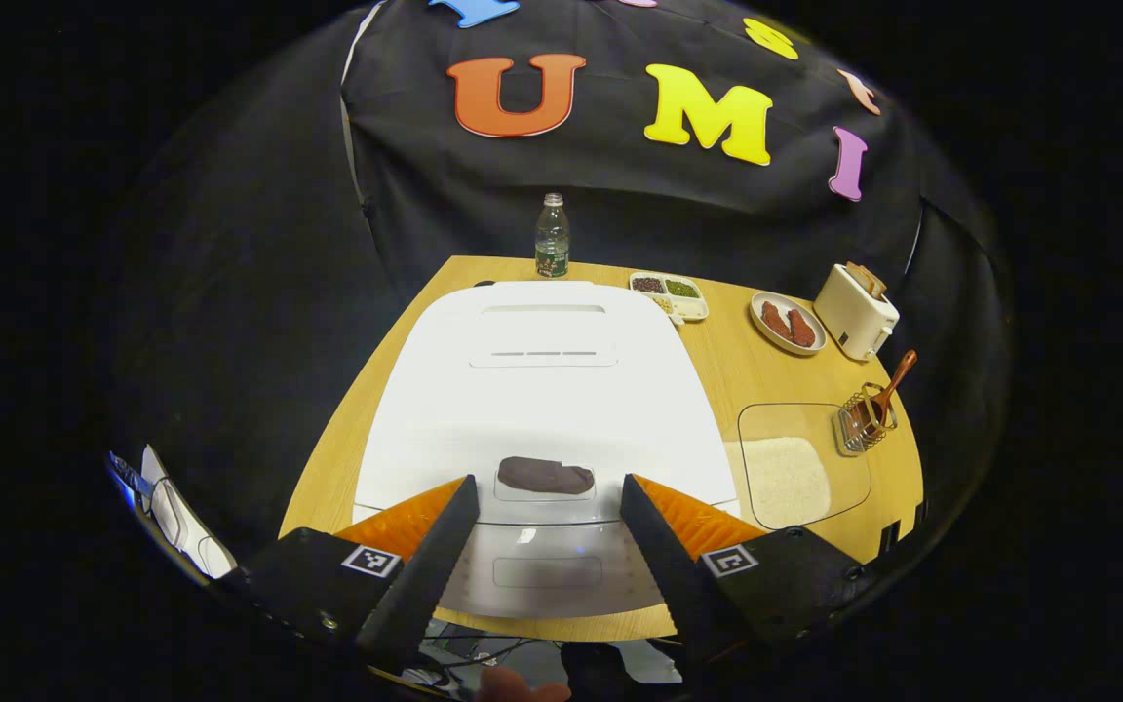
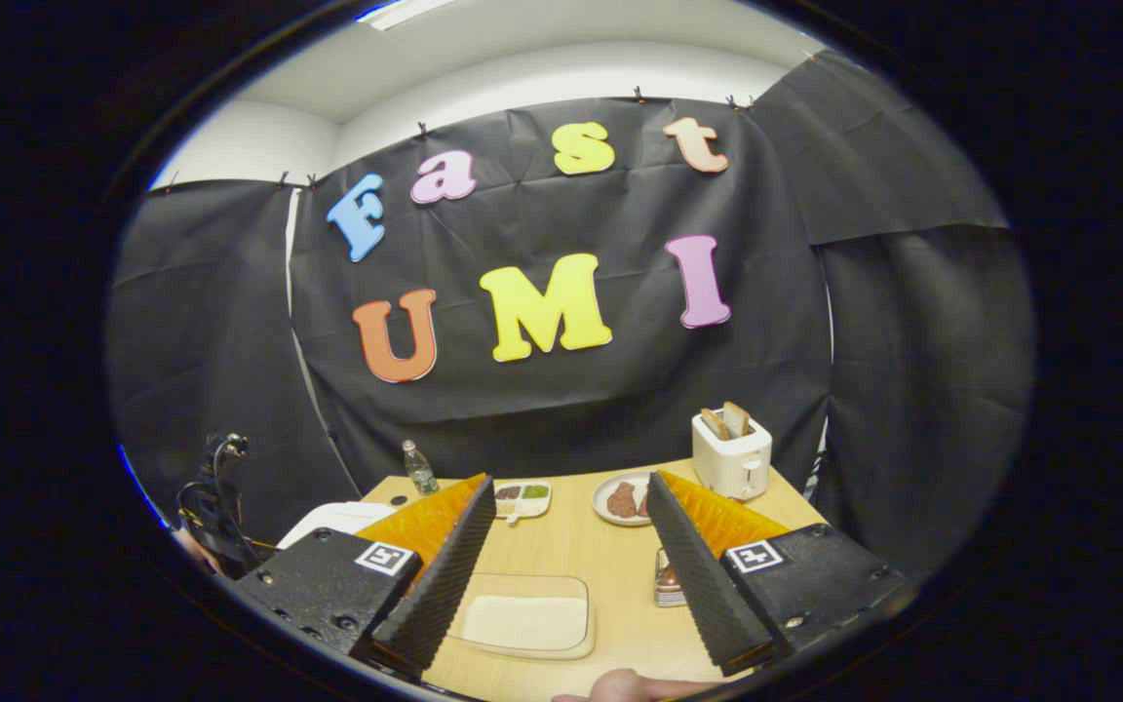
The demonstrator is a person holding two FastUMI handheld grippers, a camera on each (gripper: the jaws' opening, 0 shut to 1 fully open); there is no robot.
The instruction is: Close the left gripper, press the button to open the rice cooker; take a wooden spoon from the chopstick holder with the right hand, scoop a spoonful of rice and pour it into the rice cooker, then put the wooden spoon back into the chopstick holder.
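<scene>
The white rice cooker (image 1: 542, 390) stands closed on the wooden table (image 1: 727, 375), with a dark button (image 1: 545, 475) near its front edge. My left gripper (image 1: 547, 487) hovers open just above the cooker's front, its fingers either side of the button. A clear tray of rice (image 1: 788, 478) lies right of the cooker. The wooden spoon (image 1: 888, 390) stands in the wire chopstick holder (image 1: 864, 419) beyond it. My right gripper (image 2: 571, 492) is open and held above the table's front, over the rice tray (image 2: 527, 619); the chopstick holder (image 2: 667, 580) peeks out beside its right finger.
A water bottle (image 1: 552, 236) stands at the table's far edge. A divided dish of beans (image 1: 669, 292), a plate of meat (image 1: 788, 324) and a white toaster (image 1: 856, 310) line the back right. The other gripper (image 2: 215, 497) shows far left in the right gripper view.
</scene>
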